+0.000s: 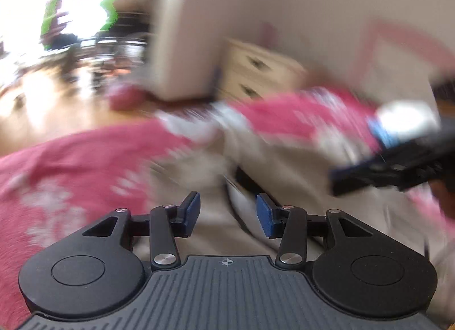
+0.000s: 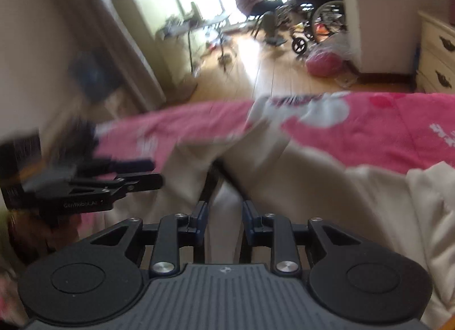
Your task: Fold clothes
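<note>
A beige garment (image 1: pixel 284 159) lies rumpled on a pink patterned bedspread (image 1: pixel 71 165), and the picture is blurred. My left gripper (image 1: pixel 227 212) hovers just over the garment, open, its blue pads apart with nothing pressed between them. The right gripper (image 1: pixel 341 180) shows as a dark blur at the right edge. In the right wrist view the beige garment (image 2: pixel 256 153) runs away across the bedspread (image 2: pixel 369 136). My right gripper (image 2: pixel 223 222) stands open above it, with cloth visible through the gap. The left gripper (image 2: pixel 156 172) reaches in from the left over the cloth.
A cream dresser (image 2: pixel 438 57) stands beyond the bed on the right. A wheelchair (image 2: pixel 321 17), a pink bag (image 2: pixel 324 64) and other clutter sit on the wooden floor (image 2: pixel 256 68). More cream cloth (image 2: pixel 426 202) is heaped at the right.
</note>
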